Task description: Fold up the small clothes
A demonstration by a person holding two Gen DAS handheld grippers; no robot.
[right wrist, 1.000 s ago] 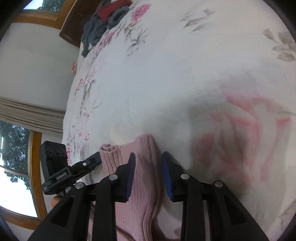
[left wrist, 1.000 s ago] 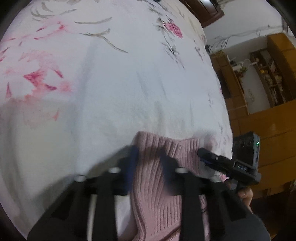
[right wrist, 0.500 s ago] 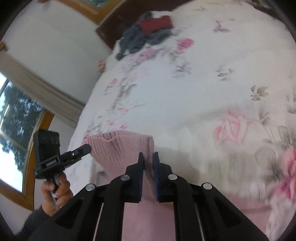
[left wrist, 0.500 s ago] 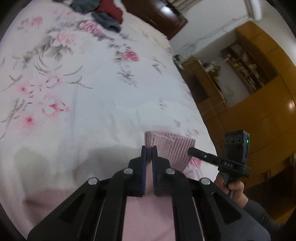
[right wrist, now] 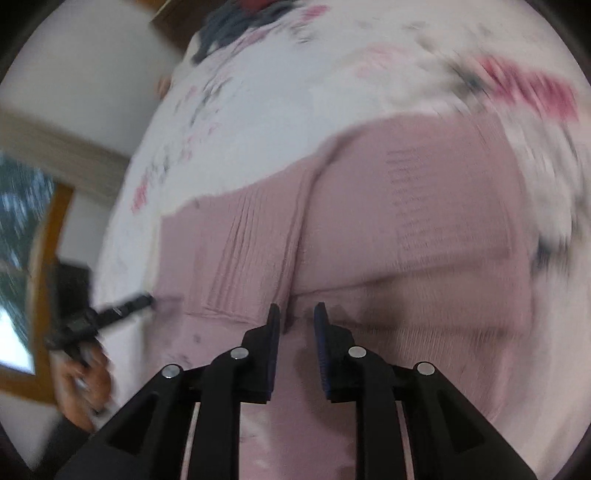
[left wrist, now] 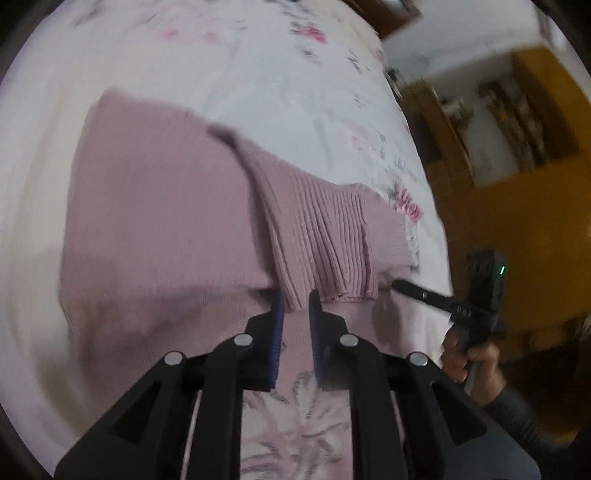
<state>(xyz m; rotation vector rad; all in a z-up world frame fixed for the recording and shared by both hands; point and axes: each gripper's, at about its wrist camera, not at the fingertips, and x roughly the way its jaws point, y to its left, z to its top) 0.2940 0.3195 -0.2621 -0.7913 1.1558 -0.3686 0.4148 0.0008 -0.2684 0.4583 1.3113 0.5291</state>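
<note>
A pink knit sweater [left wrist: 155, 221] lies on the flowered bedspread [left wrist: 288, 74], with a ribbed part [left wrist: 325, 236] folded back over its body. My left gripper [left wrist: 295, 306] has its fingers slightly apart, and the ribbed edge reaches in between the tips. The right gripper's tip [left wrist: 400, 285] touches the sweater's right side. In the right wrist view the sweater [right wrist: 406, 221] fills the middle, blurred. My right gripper [right wrist: 297, 314] stands a little open just above the fold, nothing pinched. The left gripper [right wrist: 144, 300] shows at the sweater's left edge.
A pile of grey and red clothes [right wrist: 236, 26] sits at the far end of the bed. Wooden cabinets [left wrist: 517, 206] stand to the right of the bed, and a window [right wrist: 18, 266] to its left. A person's hand [left wrist: 469, 358] holds the right gripper.
Both grippers carried the pinched ribbed end over onto the sweater's body. Their fingers, shut on the fabric half a second ago, have now parted.
</note>
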